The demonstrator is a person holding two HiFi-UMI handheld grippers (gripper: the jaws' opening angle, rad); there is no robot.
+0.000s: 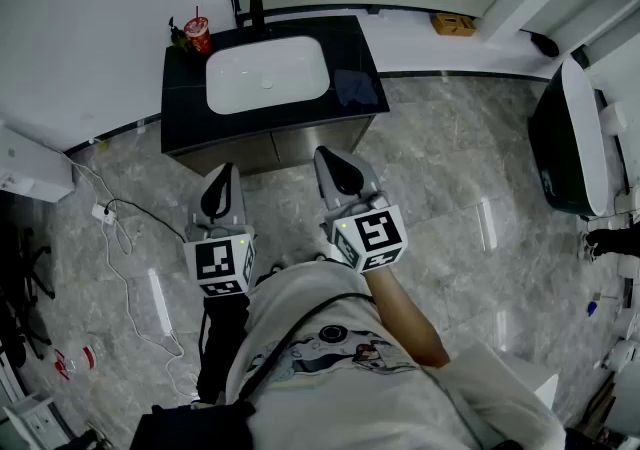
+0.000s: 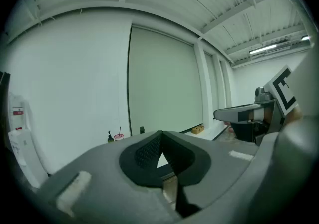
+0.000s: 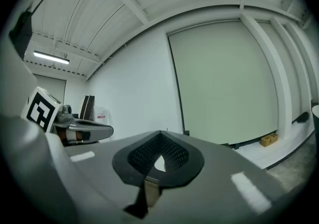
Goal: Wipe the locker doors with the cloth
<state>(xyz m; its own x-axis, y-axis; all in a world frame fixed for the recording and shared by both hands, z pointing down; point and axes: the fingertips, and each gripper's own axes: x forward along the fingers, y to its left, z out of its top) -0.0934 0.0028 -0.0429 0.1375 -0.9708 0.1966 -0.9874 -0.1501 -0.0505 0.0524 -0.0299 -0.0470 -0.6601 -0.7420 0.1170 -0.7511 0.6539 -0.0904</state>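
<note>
Left claw together, empty. Right claw together, empty. Both short of basin. Dark patch, likely cloth, flat on counter just right of basin. Probably soft, light, limp; pinch near edge, gather fold.

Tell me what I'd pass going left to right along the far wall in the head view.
Red cup → white basin → dark cloth → small brown box.
</note>
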